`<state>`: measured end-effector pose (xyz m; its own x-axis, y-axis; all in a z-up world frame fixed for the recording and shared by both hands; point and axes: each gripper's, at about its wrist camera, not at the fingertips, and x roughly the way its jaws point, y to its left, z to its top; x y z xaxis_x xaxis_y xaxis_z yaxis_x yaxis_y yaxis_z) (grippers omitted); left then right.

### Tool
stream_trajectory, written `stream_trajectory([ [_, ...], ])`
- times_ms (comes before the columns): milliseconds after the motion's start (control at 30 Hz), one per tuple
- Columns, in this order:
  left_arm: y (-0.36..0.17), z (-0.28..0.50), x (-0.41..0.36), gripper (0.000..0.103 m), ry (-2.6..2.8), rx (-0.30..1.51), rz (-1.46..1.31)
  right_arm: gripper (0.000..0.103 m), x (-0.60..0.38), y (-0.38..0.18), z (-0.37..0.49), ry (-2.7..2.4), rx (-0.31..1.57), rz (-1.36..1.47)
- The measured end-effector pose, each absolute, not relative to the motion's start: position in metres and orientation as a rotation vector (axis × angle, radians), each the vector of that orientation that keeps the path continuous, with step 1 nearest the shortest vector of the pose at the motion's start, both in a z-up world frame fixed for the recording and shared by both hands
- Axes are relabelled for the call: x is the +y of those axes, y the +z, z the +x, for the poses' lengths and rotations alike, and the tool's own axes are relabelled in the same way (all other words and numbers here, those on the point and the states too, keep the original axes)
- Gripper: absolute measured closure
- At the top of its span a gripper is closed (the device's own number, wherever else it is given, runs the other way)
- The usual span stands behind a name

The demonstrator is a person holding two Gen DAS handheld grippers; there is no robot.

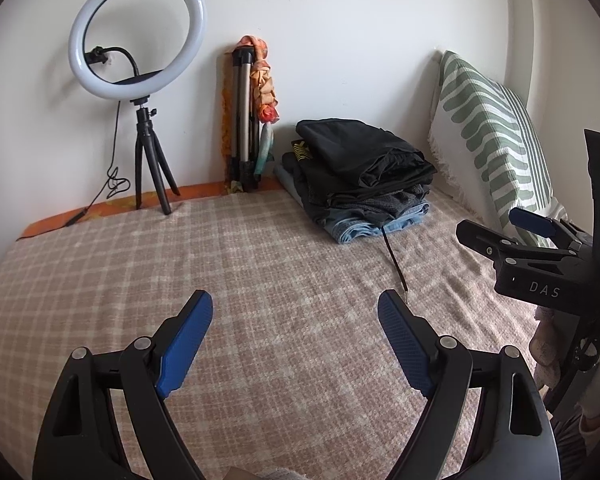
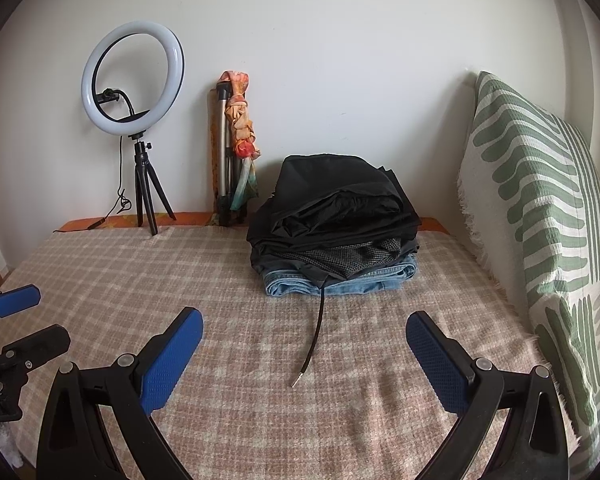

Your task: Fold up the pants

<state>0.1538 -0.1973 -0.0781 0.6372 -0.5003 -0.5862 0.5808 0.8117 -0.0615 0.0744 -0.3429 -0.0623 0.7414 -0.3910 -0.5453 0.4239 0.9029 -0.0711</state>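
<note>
Blue-padded jaws of the left hand-held gripper (image 1: pixel 296 338) stand wide apart with nothing between them, poised over a pink-and-cream checked blanket (image 1: pixel 240 264) that covers the bed. The right hand-held gripper (image 2: pixel 304 354) is likewise spread open and empty above the same blanket; its jaws frame the loose end of a black drawstring (image 2: pixel 314 342), which lies flat on the cloth without touching either pad. In the left wrist view the right hand-held gripper appears at the right edge, with part of the person's hand (image 1: pixel 548 344) behind it.

The pants (image 2: pixel 334 226) lie as a folded stack at the far side of the bed, near the wall: black garments on top, a grey mesh piece beneath, blue jeans (image 2: pixel 340 282) at the bottom. The drawstring trails from this stack toward the near side.

Left of the stack, a folded tripod (image 2: pixel 224 152) leans upright against the wall with an orange patterned scarf (image 2: pixel 242 128) draped over it. Farther left stands a ring light (image 2: pixel 134 78) on a small black tripod, its cable hanging down to the bed edge. A green-and-white patterned pillow (image 2: pixel 540 184) stands propped along the right side.
</note>
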Motion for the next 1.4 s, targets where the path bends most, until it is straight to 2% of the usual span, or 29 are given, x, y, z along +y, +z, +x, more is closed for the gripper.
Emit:
stream_trajectory([
  [1400,-0.0818,0.1578,-0.1962,0.018,-0.611,0.666,0.118,0.000,-0.3409,-0.0630,0.0756,-0.443,0.588,0.054],
])
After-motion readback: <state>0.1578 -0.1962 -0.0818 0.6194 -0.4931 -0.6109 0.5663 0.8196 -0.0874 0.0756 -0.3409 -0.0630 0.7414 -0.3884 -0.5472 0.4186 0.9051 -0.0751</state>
